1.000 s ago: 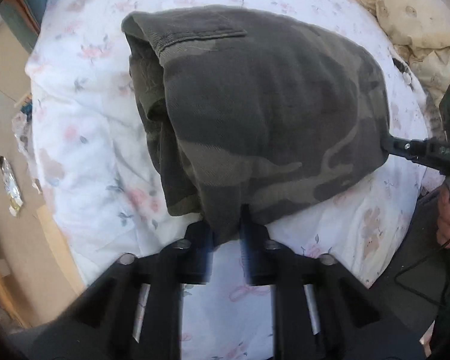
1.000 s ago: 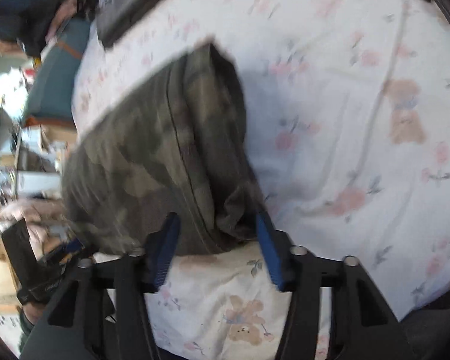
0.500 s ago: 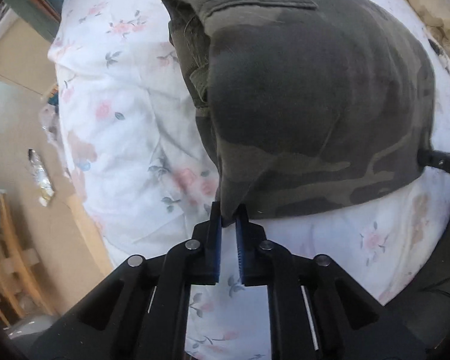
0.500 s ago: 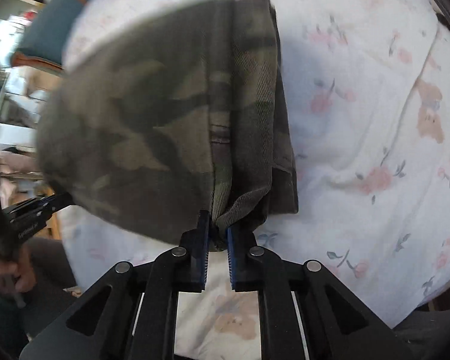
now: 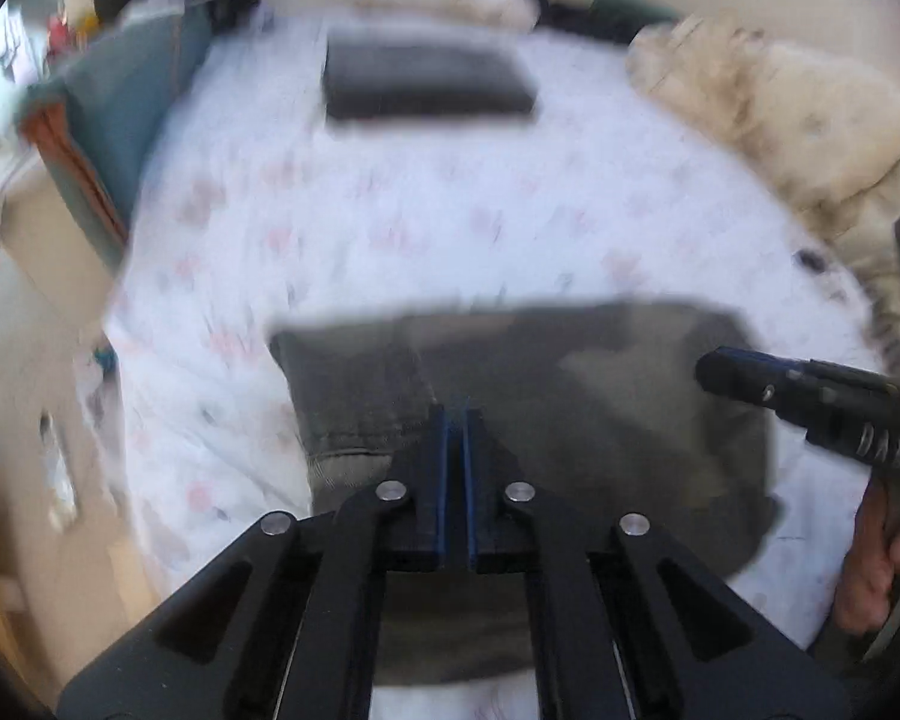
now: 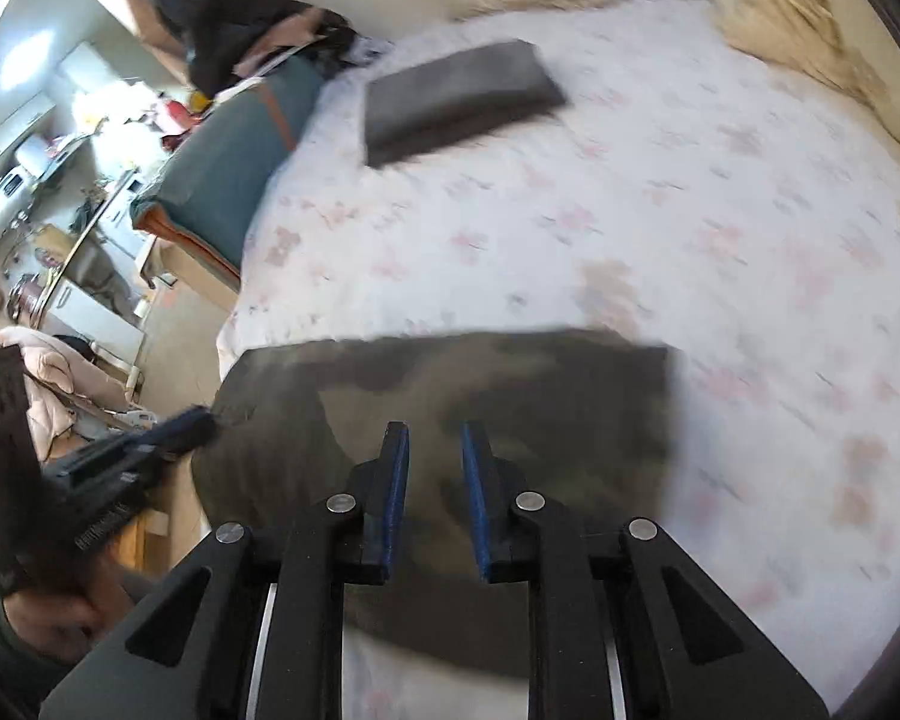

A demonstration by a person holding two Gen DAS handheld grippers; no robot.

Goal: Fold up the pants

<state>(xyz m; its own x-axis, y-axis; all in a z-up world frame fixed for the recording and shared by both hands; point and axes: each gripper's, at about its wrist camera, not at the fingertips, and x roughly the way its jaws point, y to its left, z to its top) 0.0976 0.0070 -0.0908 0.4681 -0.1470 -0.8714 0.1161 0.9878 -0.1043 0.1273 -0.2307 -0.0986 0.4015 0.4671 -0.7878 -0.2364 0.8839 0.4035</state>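
pants (image 5: pixel 600 420): camo, folded flat on floral sheet (image 5: pixel 390 228)
left gripper (image 5: pixel 456 420): clamped tight, empty
right gripper (image 6: pixel 432 450): slightly parted, gripping nothing

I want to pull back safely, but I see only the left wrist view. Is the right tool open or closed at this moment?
Observer: Open. The right tool has its pads apart, and I see no cloth pinched between them.
Operator: That tool hides the pants' edge from me. Is the edge tidy?
Observer: Yes. The camouflage pants end in a straight edge there, flat on the floral bedsheet.
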